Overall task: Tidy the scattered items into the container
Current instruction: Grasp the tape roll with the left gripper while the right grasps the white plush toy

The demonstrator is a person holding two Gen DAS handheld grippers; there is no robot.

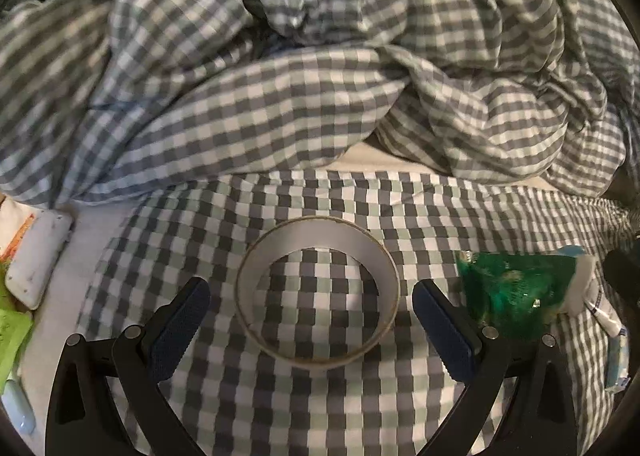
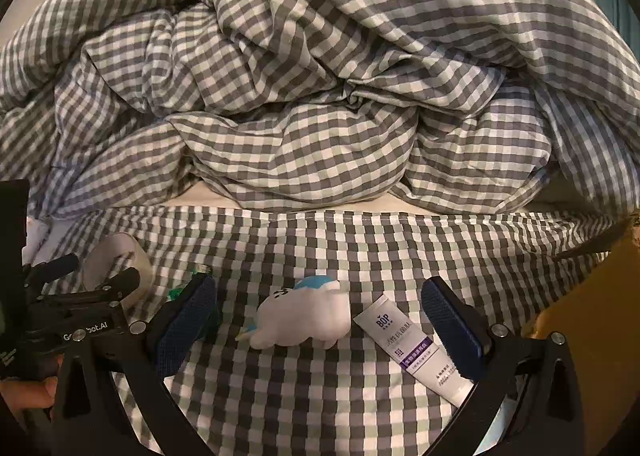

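Left gripper (image 1: 311, 310) is spread wide, tape ring (image 1: 318, 292) flat on the checkered sheet (image 1: 320, 408) between its fingers, untouched. Right gripper (image 2: 319, 310) is likewise wide; plush toy (image 2: 302, 316) and tube (image 2: 416, 348) are framed, ungripped.

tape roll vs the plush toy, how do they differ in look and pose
The tape roll is a hollow ring of card lying flat, so the checked sheet shows through its middle; the plush toy is solid, soft and white with a blue top, lying on its side. The tape roll sits between the open left gripper's fingers, the plush toy between the open right gripper's. Both rest ungrasped on the sheet.
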